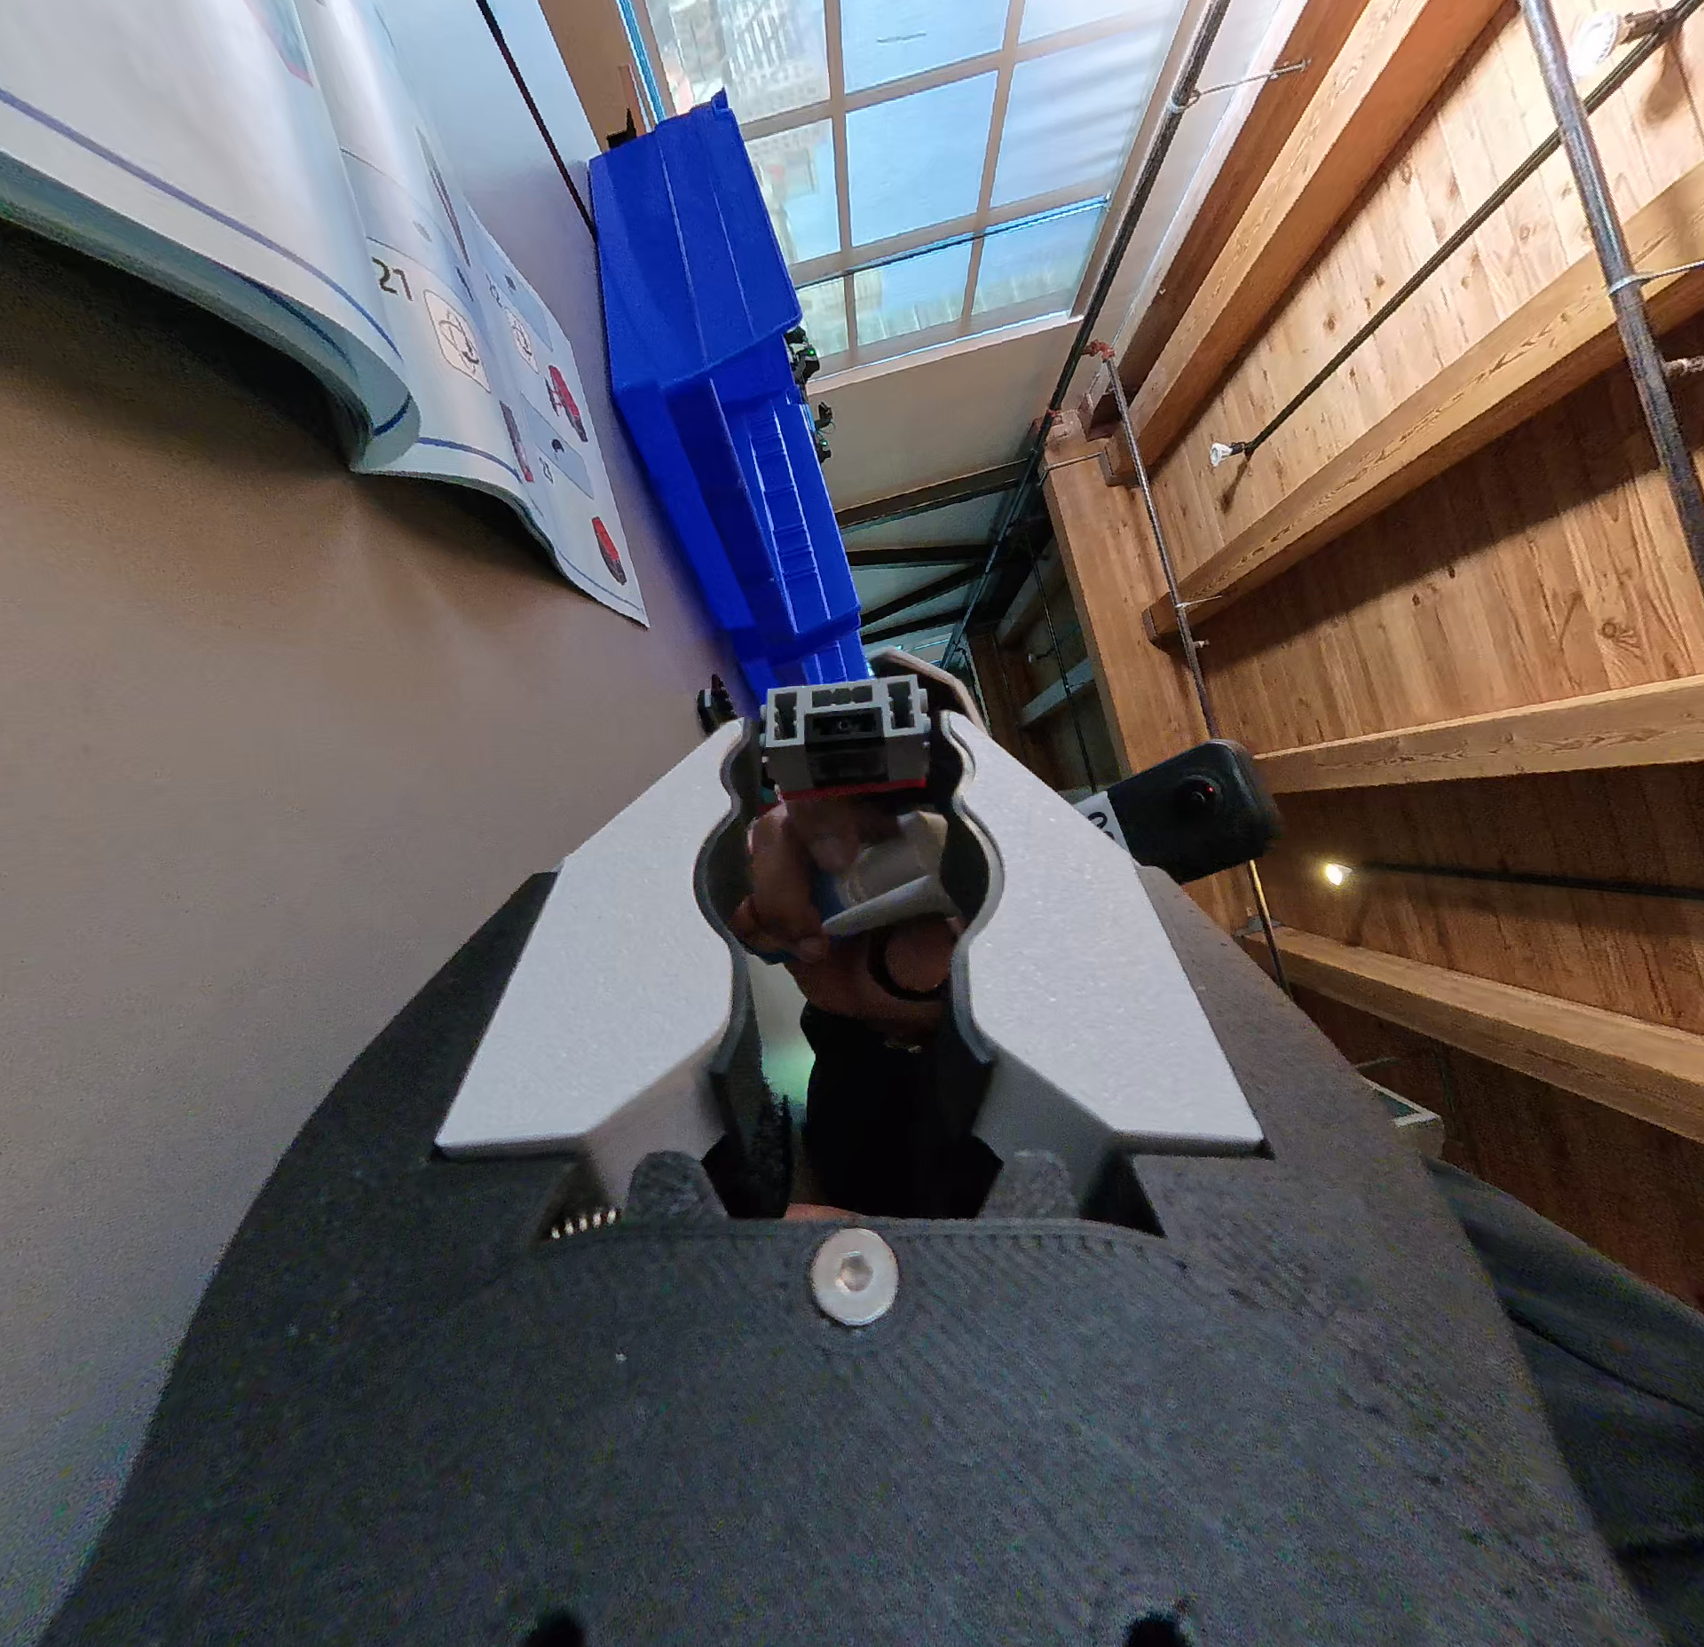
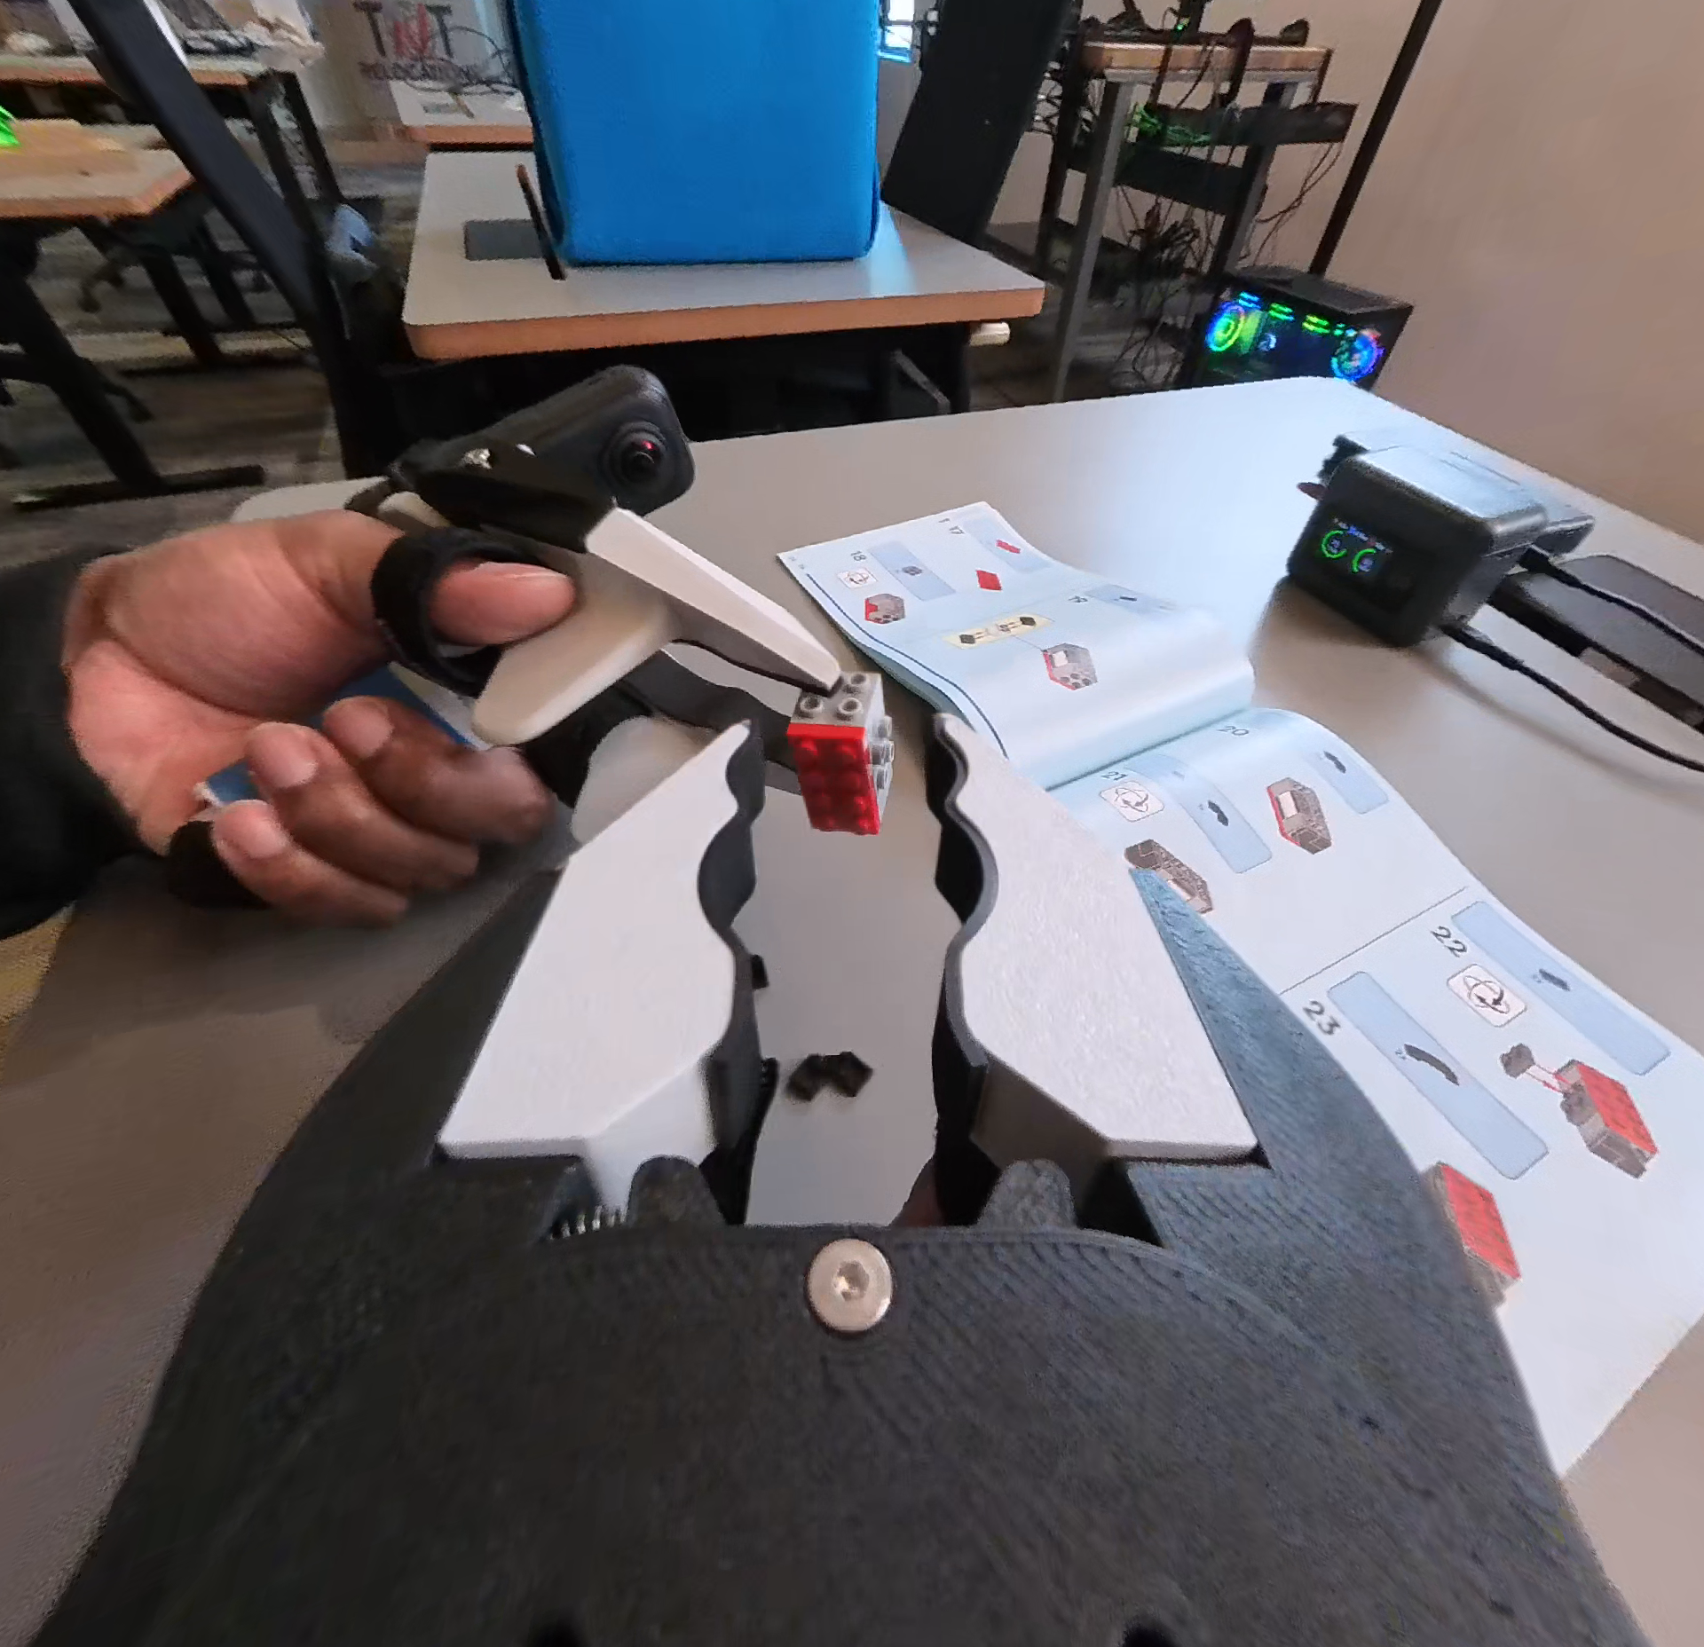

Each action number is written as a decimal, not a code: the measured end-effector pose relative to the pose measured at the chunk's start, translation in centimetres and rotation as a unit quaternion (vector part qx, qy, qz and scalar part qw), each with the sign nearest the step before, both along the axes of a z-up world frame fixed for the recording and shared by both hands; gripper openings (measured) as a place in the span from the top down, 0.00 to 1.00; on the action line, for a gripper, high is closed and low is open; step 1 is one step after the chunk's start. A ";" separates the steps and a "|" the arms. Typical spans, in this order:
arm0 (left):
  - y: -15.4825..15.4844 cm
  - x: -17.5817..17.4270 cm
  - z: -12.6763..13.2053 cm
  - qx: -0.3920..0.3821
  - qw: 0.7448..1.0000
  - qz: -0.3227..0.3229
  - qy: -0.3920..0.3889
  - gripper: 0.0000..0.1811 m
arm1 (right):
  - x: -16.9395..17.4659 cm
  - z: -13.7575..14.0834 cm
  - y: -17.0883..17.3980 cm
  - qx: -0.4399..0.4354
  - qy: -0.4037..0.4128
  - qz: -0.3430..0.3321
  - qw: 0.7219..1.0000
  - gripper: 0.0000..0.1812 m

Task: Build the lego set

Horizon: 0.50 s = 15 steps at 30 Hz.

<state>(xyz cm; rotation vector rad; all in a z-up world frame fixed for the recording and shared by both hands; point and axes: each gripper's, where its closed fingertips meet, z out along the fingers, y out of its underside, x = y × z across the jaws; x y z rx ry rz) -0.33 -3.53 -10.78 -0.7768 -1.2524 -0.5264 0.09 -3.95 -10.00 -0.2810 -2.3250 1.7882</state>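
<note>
Left wrist view shows the left gripper [image 1: 844, 754] with its two white-faced, black-edged fingers pinched onto a small grey and red brick assembly [image 1: 844, 743] at their tips; the assembly's hollow grey underside faces the camera, with a thin red edge along its lower side. Behind the assembly, the right gripper [image 1: 885, 874] and the hand [image 1: 784, 911] that holds it appear in the gap between the fingers. A blue plastic bin [image 1: 710, 386] and an open instruction booklet with pale blue pages [image 1: 443, 330] lie on the grey table [image 1: 230, 727]. Right wrist view shows the left gripper [image 2: 834, 695] from the side, held in a hand [image 2: 230, 681], with the brick assembly [image 2: 844, 750] clamped at its tip and raised clear of the grey table [image 2: 1060, 469]; the red studded face of the assembly points toward the right gripper [image 2: 844, 745]. The right gripper's white-faced fingers stand spread apart, one on each side of the assembly, with a visible gap on both sides and no contact. Two small black pieces [image 2: 825, 1075] lie on the table between the right gripper's fingers, below the assembly. The open instruction booklet [image 2: 1291, 819] lies on the table to the right, and a dark box-shaped device with a small lit screen [image 2: 1411, 542] sits beyond it with cables attached.
</note>
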 end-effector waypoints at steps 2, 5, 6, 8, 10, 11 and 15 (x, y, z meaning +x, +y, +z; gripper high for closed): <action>0.2 0.0 0.1 0.001 1.000 -0.002 0.001 0.80 | -0.2 -0.1 -0.2 0.006 0.016 -0.006 1.000 0.87; 0.2 0.1 0.2 0.003 1.000 -0.002 0.002 0.80 | -0.2 0.0 -0.2 0.002 0.035 -0.005 0.999 0.90; 0.2 0.1 0.2 0.004 1.000 -0.003 0.002 0.80 | -0.1 0.0 -0.2 0.000 0.040 -0.002 0.999 0.90; 0.1 0.1 0.3 0.008 1.000 -0.004 0.003 0.80 | -0.1 0.0 -0.1 0.000 0.044 0.004 0.999 0.90; 0.0 0.2 0.4 0.017 1.000 -0.005 0.004 0.80 | -0.2 0.1 0.0 0.000 0.041 0.013 0.999 0.90; -0.1 0.2 0.5 0.022 1.000 -0.006 0.005 0.80 | -0.3 0.2 0.1 -0.001 0.041 0.015 0.999 0.90; -0.6 0.2 0.5 0.024 1.000 -0.001 0.005 0.81 | -1.0 0.7 0.5 -0.005 0.048 0.010 0.999 0.90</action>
